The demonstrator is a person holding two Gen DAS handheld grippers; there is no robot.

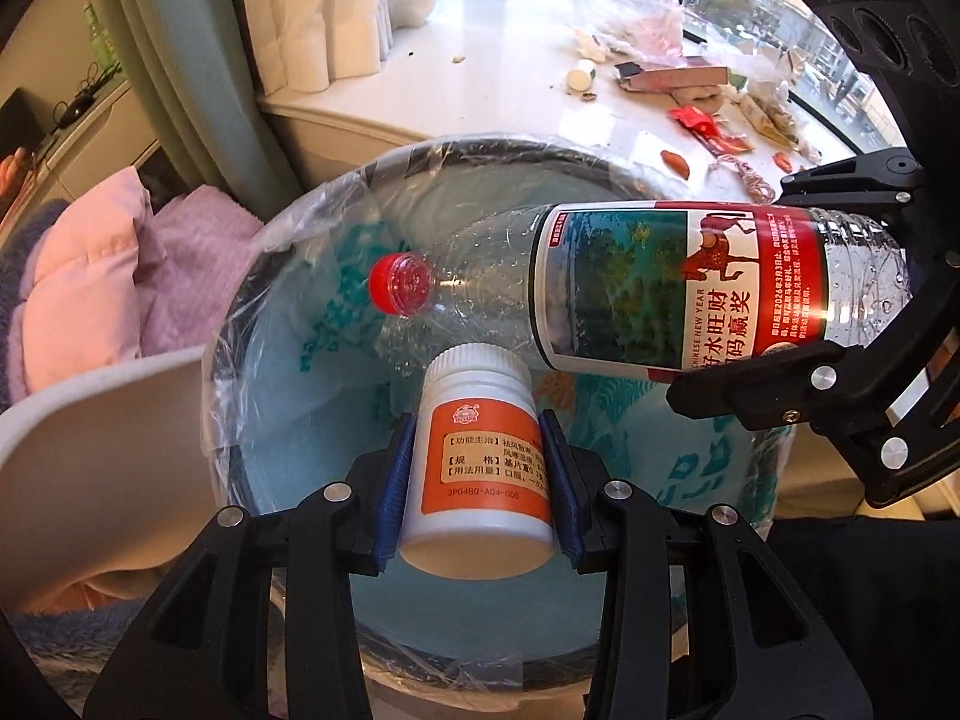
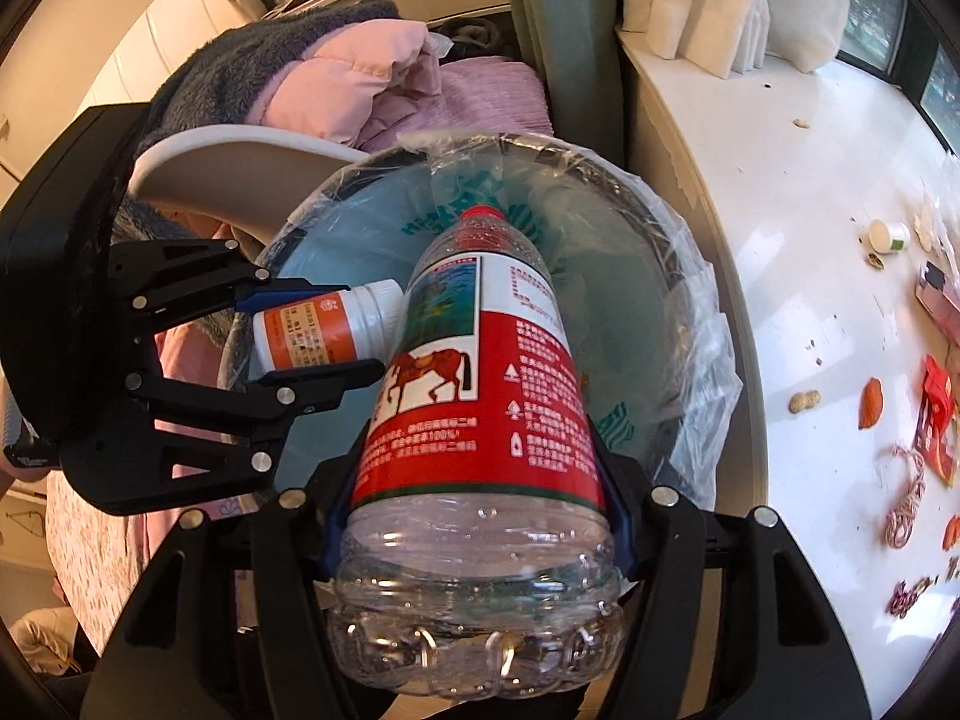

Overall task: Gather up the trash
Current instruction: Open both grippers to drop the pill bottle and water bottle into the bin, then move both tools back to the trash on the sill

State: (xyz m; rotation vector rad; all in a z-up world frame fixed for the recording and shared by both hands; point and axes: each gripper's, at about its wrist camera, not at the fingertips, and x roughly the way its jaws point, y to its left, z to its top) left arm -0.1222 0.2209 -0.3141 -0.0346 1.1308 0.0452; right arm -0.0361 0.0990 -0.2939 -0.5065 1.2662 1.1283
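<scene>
The left gripper [image 1: 480,468] clamps a white pill bottle [image 1: 480,456] over the bag-lined trash bin [image 1: 288,228]; the right gripper [image 2: 480,516] grips a clear water bottle [image 2: 480,372], cap pointing into the bin; litter [image 1: 708,120] remains on the white window ledge [image 1: 480,60].

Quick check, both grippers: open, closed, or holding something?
Left gripper: closed on the white pill bottle, above the lined bin.
Right gripper: closed on the clear water bottle, also above the bin.
</scene>
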